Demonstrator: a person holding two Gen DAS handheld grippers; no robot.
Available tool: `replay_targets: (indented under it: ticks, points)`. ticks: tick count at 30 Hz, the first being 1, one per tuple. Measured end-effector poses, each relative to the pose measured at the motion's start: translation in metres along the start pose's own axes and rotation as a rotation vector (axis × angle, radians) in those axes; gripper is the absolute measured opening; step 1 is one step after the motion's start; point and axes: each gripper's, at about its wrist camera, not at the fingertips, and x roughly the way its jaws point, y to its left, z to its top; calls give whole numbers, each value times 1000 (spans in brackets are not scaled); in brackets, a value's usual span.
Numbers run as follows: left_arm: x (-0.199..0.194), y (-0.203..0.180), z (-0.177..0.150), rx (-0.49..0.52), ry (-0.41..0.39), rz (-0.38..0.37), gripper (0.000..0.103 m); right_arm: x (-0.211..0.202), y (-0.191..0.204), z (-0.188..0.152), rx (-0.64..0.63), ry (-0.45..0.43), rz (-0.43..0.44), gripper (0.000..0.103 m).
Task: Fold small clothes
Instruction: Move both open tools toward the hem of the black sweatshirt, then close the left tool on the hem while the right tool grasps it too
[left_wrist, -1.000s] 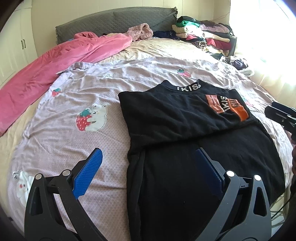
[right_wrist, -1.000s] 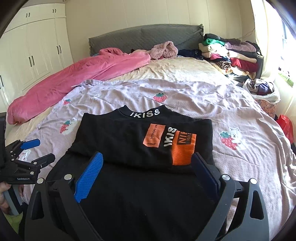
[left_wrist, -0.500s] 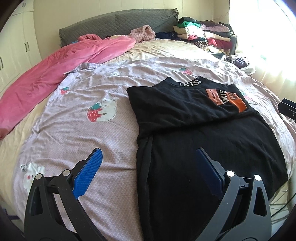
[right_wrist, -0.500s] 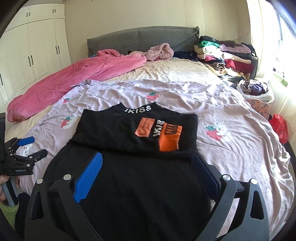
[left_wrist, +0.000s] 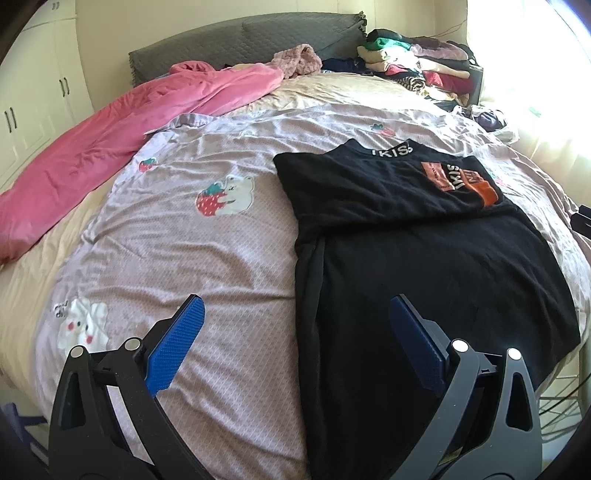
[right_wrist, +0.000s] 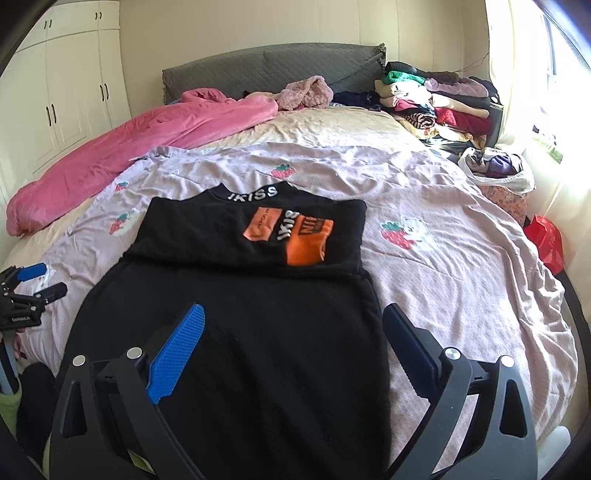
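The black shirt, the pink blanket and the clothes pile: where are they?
black shirt (right_wrist: 229, 332): right wrist view, lower body fabric.
pink blanket (right_wrist: 155, 136): right wrist view, middle.
clothes pile (right_wrist: 436, 107): right wrist view, centre of stack.

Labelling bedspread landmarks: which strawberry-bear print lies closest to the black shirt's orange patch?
The strawberry-bear print right of the black shirt, beside its orange patch.

You've drawn both grippers back from the black shirt (right_wrist: 255, 295): it sits smaller and farther off in each view than a second ago. Left gripper (left_wrist: 295, 339) has slid left, more lilac bedspread (left_wrist: 177, 251) under it now. Right gripper (right_wrist: 291, 343), once beside the chest print, now hovers over the lower hem.
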Motion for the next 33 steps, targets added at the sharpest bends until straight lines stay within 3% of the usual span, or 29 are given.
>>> replay_targets:
  ticks: [18, 23, 27, 28, 30, 33]
  points:
    - [11, 2, -65, -57, 163, -134, 94, -6, -43, -62, 25, 116, -87, 96]
    - [17, -6, -72, -30, 199, -113, 90, -7, -53, -83, 29, 157, -87, 96]
    - [22, -10, -77, -27, 232, -103, 83, -2, -58, -95, 54, 191, -39, 95]
    - [22, -11, -78, -26, 235, -102, 81, -1, -58, -97, 52, 197, -30, 93]
    - [23, -13, -79, -23, 241, -103, 78, 4, -57, -102, 47, 225, -10, 77]
    - [22, -15, -81, -19, 246, -108, 65, 11, -56, -107, 46, 259, 17, 63]
